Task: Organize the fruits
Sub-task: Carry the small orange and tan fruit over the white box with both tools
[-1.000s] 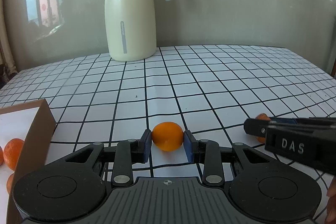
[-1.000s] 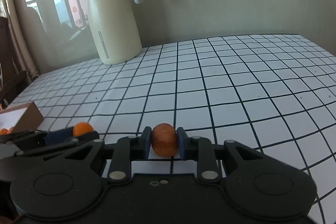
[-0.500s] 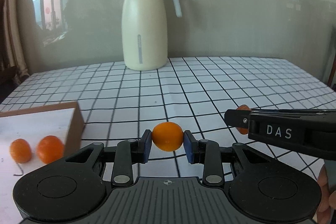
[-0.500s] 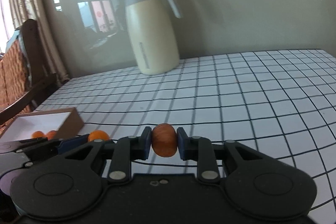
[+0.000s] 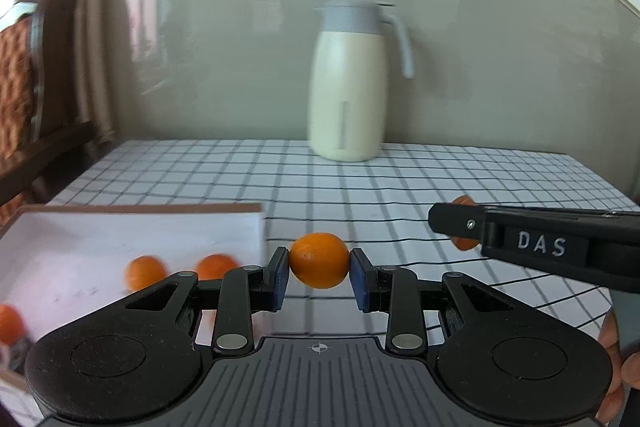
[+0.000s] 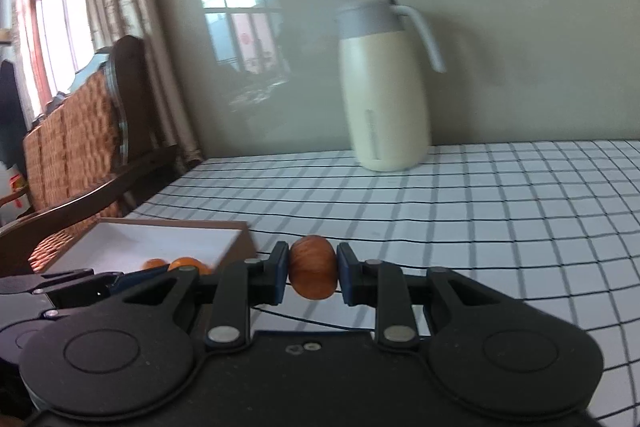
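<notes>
The left gripper [image 5: 319, 277] pinches a bright orange [image 5: 319, 259] between its blue pads — the right gripper [image 6: 312, 274] likewise clamps a darker, browner fruit [image 6: 312, 267].

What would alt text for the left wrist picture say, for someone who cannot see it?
The left gripper has its jaws shut on a small orange fruit above a checked tablecloth. Left of it, an open box holds three similar fruits; the right gripper reaches in from the right, and a cream jug stands behind.
</notes>
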